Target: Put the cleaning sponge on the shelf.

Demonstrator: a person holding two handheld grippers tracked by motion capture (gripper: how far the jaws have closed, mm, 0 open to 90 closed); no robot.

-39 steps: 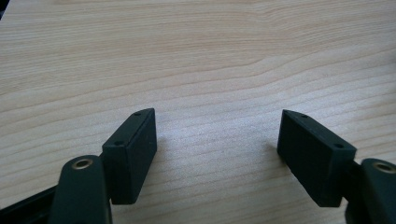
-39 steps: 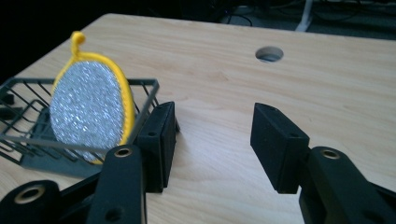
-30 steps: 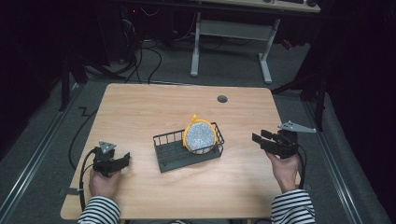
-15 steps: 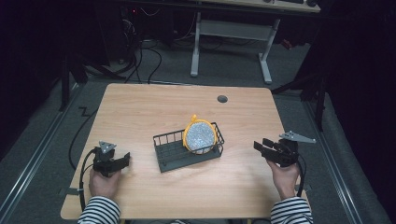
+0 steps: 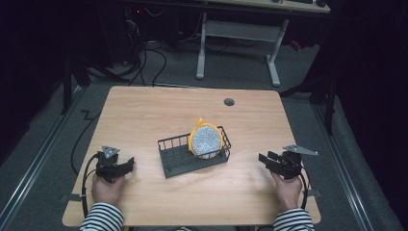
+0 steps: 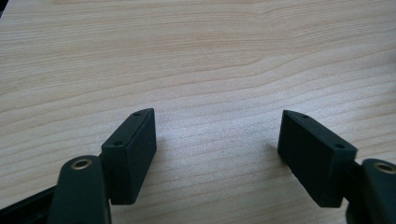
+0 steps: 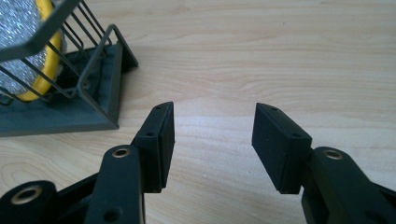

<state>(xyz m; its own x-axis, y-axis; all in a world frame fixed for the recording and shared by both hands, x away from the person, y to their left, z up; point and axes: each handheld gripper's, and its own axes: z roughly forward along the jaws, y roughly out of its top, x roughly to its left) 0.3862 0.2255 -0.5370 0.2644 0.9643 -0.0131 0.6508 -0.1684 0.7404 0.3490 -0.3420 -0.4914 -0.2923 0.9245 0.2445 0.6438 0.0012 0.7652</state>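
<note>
Resting both hands low on the table (image 5: 144,110), I keep my left gripper (image 5: 126,166) and right gripper (image 5: 264,160) released and empty, flanking the wire basket (image 5: 179,163) where the yellow-rimmed scrubber (image 5: 207,139) leans, ready for reaching in.

The left gripper (image 5: 126,165) rests low at the near left, held by the person's left hand (image 5: 107,188), jaws apart with nothing between them. The right gripper (image 5: 263,160) sits at the near right in the right hand (image 5: 287,188), jaws likewise parted and empty.
</note>
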